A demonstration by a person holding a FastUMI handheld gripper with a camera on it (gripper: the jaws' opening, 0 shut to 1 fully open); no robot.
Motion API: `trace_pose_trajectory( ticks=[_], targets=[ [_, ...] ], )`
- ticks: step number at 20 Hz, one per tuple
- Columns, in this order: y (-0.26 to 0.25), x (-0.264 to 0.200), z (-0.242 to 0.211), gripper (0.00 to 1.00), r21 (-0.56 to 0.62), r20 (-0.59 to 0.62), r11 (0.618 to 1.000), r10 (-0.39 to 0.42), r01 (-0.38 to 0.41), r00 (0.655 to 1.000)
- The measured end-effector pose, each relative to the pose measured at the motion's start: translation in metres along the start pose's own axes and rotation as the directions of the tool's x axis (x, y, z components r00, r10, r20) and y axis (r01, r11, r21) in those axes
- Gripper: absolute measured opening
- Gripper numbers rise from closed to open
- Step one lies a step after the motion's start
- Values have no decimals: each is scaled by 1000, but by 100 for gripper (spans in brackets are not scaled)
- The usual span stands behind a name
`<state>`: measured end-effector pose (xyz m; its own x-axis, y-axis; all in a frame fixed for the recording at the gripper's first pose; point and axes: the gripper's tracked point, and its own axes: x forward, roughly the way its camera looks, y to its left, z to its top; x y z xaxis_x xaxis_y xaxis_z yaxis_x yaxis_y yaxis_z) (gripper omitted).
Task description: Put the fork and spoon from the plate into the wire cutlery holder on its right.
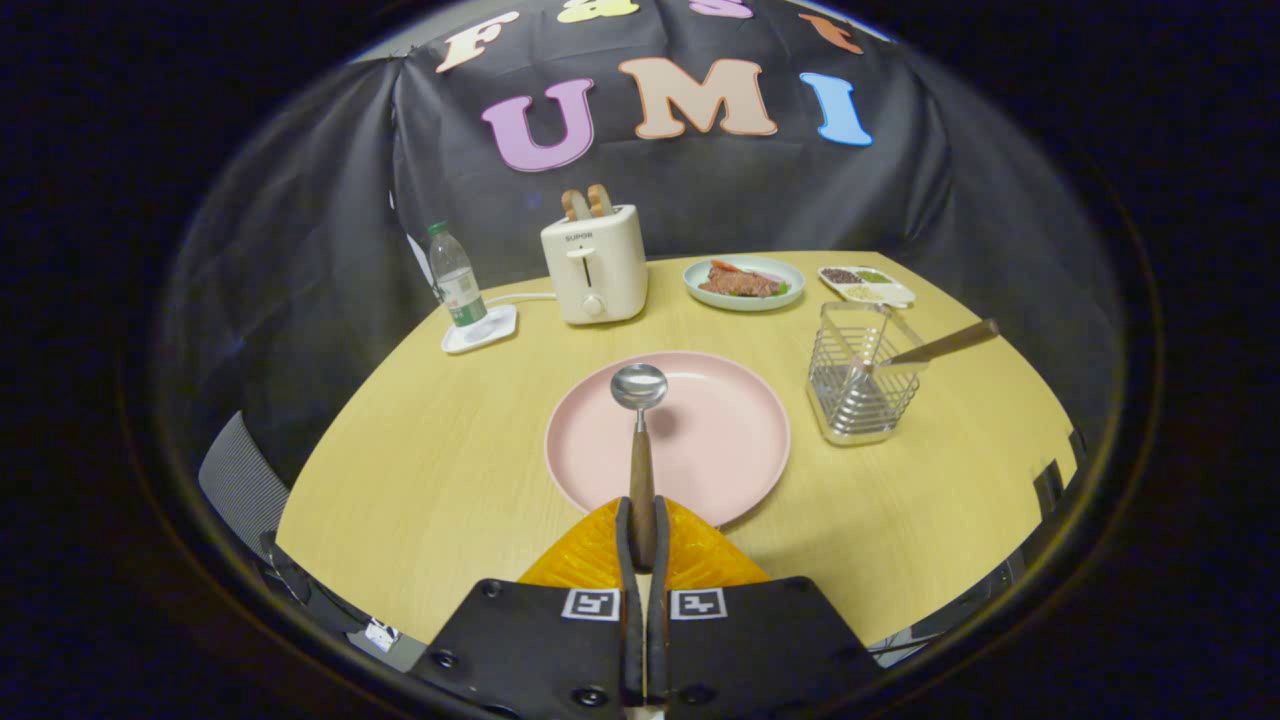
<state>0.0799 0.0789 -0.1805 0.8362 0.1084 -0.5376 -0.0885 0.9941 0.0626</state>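
Broadly, a round, pale wooden worktop [440,470] spreads out ahead, with dark cloth hanging behind it. Near its middle lies a pink plate [720,450], just beyond the claw [641,535], bare apart from the spoon hanging over it. At the far side stands a cream toaster [595,265] with two slices of bread poking out of its top, and to its left a clear water bottle [456,280] sits on a small white square coaster [480,330]. To the right of the toaster rests a pale green dish of food [745,283], and further right a small white tray of seeds or grains [866,284]. Right of the pink plate stands the wire cutlery holder [860,385], upright on the worktop, with a wooden-handled utensil, which I take to be the fork [940,346], already in it, its handle leaning out to the right. The claw is closed on the spoon [639,420], both fingers pressing the wooden handle from either side. The spoon points straight ahead from the fingers, its shiny bowl raised above the far half of the pink plate, casting a shadow there.
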Motion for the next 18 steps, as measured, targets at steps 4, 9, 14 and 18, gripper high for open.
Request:
trace_pose_trajectory(
  ticks=[4, 9, 14, 18],
  targets=[
    [-28, -17, 35, 5, 16, 36, 1000, -19, 18, 999],
    [-84, -35, 61, 5, 52, 36, 996, -73, 71, 997],
    [-138, -39, 62, 5, 69, -13, 986, -153, 154, 988],
    [-155, -33, 54, 4, 57, -112, 985, -156, 163, 981]
  ],
)
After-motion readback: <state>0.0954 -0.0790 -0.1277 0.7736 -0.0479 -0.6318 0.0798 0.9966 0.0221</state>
